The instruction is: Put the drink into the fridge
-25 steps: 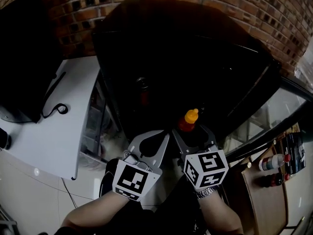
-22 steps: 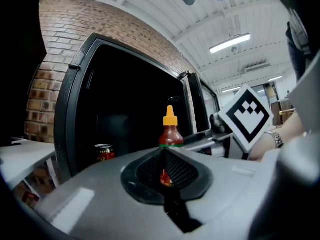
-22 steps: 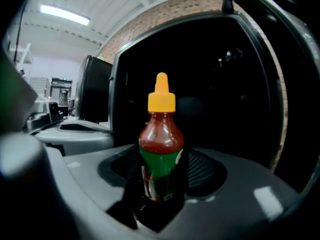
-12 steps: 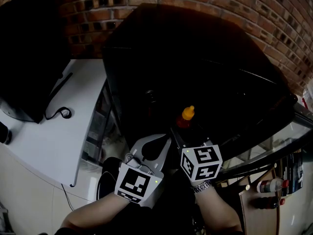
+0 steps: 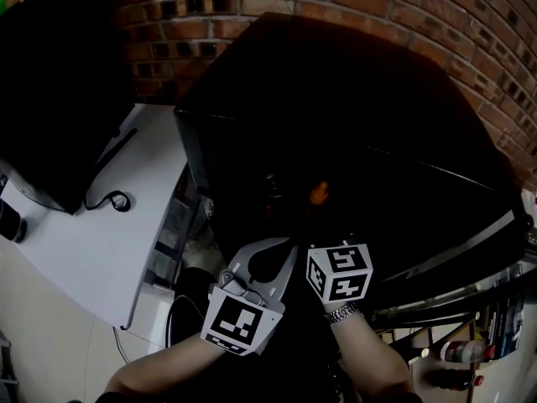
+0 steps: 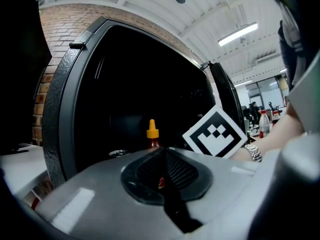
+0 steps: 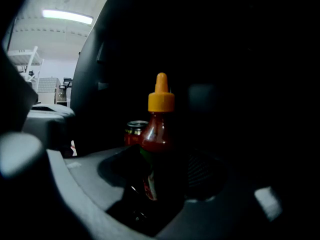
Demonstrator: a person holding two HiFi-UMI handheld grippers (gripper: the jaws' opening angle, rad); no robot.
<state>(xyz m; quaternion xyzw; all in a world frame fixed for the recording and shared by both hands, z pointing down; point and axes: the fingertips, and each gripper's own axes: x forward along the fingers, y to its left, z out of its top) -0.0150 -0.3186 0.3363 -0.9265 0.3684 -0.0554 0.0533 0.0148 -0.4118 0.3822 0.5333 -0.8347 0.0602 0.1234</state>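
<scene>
The drink bottle [image 7: 156, 129], red with an orange cap, is clamped upright between the jaws of the right gripper [image 7: 158, 171] and is held just inside the opening of the black fridge [image 5: 336, 82]. A can [image 7: 134, 130] is seen deeper inside the fridge. The left gripper [image 6: 161, 164], jaws pressed together on nothing, is held just outside the fridge.

The fridge [image 6: 65, 109] stands open, and the way in goes between its thick edge on the left and the open door [image 6: 223, 96] on the right. A can [image 7: 134, 130] stands inside, just left of the red bottle [image 7: 159, 129] and behind it, so that spot is taken. The rest inside is too dark to see.
</scene>
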